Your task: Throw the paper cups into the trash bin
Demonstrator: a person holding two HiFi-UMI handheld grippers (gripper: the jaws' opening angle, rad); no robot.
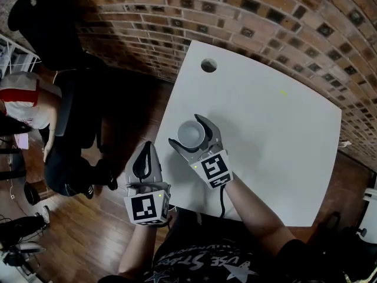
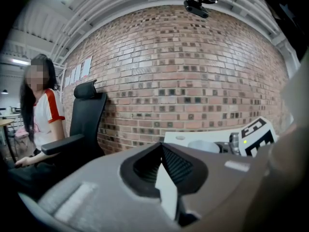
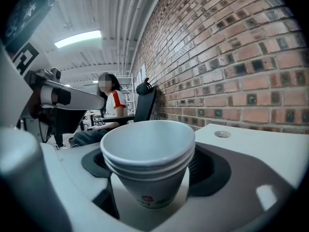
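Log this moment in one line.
right gripper: open around paper cups | paper cups: stacked, upright on table | left gripper: shut

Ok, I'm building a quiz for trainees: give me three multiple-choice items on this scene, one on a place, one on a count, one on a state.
1. Where do the cups stand? A on the chair; B on the table, between the right gripper's jaws; C on the floor.
2. How many rims show in the stack? A one; B five; C three.
3. The left gripper's jaws are: A together, empty; B on a cup; C wide apart.
B: the right gripper view shows them on the table between its open jaws. C: three nested rims show. A: its jaws meet, nothing between.
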